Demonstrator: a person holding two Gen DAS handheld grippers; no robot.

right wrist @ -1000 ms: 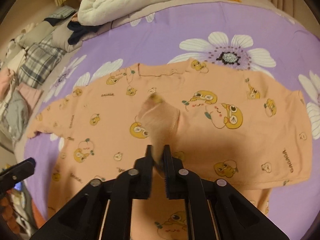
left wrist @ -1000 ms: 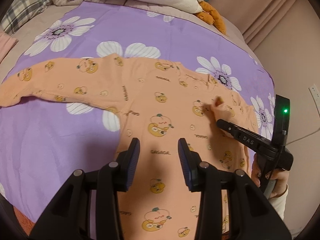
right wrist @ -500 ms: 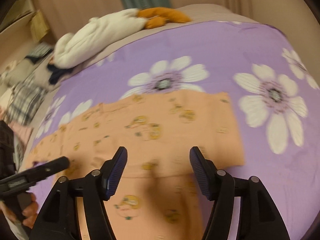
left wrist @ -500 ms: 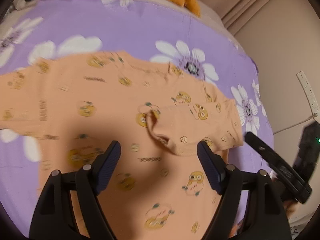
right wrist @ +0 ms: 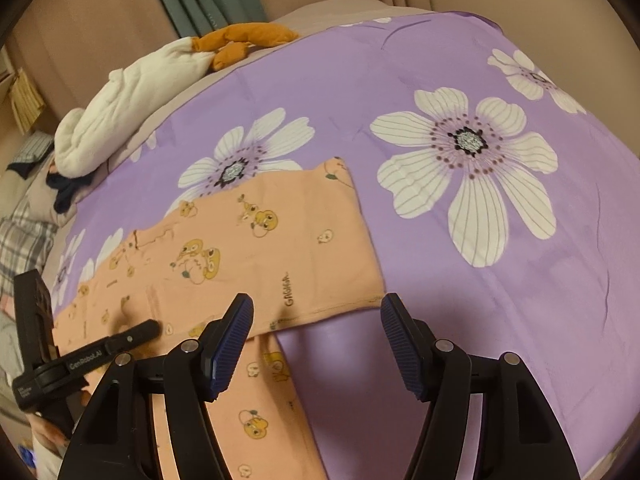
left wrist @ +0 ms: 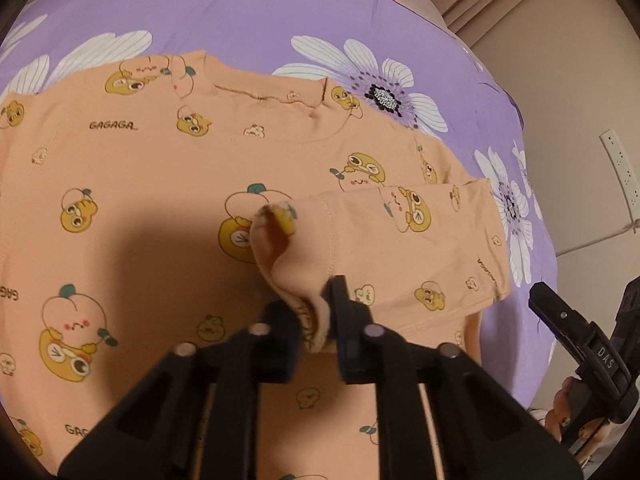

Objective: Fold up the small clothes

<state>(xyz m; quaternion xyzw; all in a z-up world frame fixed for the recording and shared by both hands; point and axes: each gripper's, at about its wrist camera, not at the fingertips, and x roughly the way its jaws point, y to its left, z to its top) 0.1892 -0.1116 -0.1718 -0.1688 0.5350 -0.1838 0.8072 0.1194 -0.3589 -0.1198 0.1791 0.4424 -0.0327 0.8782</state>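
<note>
An orange child's top (left wrist: 160, 200) with cartoon prints lies flat on a purple flowered bedsheet (left wrist: 280, 12). One sleeve (left wrist: 400, 240) is folded inward across the chest. Its cuff (left wrist: 288, 276) bunches up between the fingers of my left gripper (left wrist: 316, 320), which is shut on it. My right gripper (right wrist: 318, 344) is open and holds nothing. It hovers over the outer edge of the folded part of the top (right wrist: 260, 248) and the bare sheet (right wrist: 480, 280). The left gripper (right wrist: 136, 332) also shows at the left of the right wrist view. A finger (left wrist: 560, 320) of the right one shows at the right of the left wrist view.
A white padded bundle (right wrist: 132, 100) and an orange plush toy (right wrist: 240, 40) lie at the far end of the bed. Plaid and dark clothes (right wrist: 24, 240) are piled at the left. A wall with a socket strip (left wrist: 620, 164) stands close on the right. A hand (left wrist: 568, 400) holds the right gripper.
The right gripper let go of the sleeve cuff, opened wide and swung out to the top's edge. The left gripper opened wide, moved in over the folded sleeve and shut on its cuff.
</note>
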